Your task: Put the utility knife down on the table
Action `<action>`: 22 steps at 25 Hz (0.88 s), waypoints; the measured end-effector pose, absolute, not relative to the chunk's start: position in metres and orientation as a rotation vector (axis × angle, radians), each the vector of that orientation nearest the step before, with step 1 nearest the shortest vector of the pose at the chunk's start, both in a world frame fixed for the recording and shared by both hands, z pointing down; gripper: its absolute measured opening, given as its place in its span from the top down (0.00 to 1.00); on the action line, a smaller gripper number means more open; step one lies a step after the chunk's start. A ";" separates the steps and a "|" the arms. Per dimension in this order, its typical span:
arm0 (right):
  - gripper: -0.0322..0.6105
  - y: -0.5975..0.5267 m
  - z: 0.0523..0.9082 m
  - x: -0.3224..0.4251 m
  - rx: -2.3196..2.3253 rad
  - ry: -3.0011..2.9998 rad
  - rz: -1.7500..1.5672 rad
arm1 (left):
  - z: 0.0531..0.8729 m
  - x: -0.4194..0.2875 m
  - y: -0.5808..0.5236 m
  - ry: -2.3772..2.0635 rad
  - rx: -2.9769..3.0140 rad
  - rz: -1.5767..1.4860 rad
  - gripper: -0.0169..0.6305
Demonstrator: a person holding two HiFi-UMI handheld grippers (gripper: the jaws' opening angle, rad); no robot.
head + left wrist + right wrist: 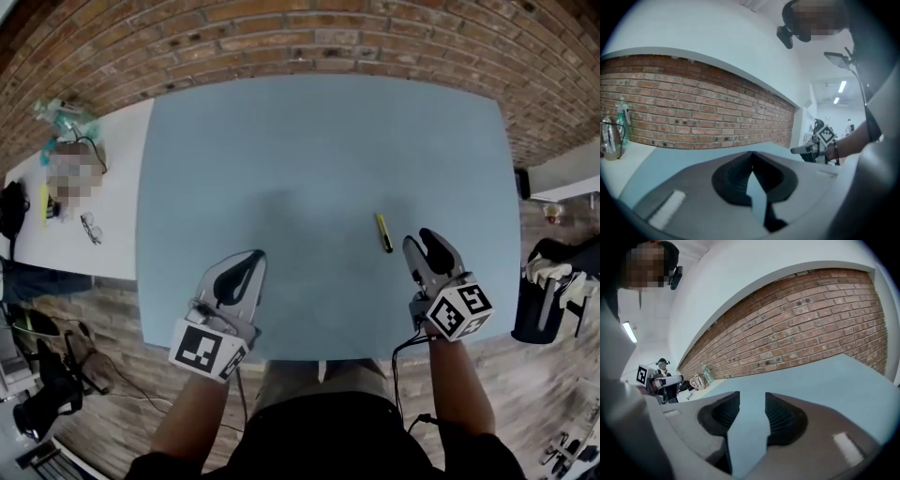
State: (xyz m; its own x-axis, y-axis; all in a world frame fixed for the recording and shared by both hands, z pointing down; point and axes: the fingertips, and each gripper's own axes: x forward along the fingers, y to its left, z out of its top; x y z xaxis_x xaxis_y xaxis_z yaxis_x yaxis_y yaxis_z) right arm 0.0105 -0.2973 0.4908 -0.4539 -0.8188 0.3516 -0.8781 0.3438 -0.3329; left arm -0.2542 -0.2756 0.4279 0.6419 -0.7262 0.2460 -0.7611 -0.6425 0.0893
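Head view: finds the utility knife [384, 232] lying flat on the table [281, 141], long axis running nearly straight away from the body, just ahead and left of the right gripper [424, 242], jaws apart and empty, well clear of the left gripper [255, 258], tips together on nothing.

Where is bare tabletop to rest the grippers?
Most of the blue table is bare: the far half by the brick wall, and the stretch between left gripper and utility knife. Tightest spot: knife beside the right gripper.
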 end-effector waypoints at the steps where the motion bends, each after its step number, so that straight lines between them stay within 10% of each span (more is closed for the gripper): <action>1: 0.68 -0.297 0.487 0.011 1.575 -2.480 0.727 | 0.424 -0.253 -0.276 -1.225 2.682 0.277 0.97; 22: 0.68 -0.274 0.412 0.040 1.708 -2.536 0.570 | 0.350 -0.234 -0.267 -1.232 2.819 0.181 0.97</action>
State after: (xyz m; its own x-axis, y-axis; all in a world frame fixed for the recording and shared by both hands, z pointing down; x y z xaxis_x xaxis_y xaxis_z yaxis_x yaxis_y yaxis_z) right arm 0.0402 -0.2740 0.4119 -0.3965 -0.8895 0.2271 -0.9012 0.3299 -0.2812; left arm -0.2338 -0.2675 0.3497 0.6738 -0.7272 0.1313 -0.7342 -0.6789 0.0074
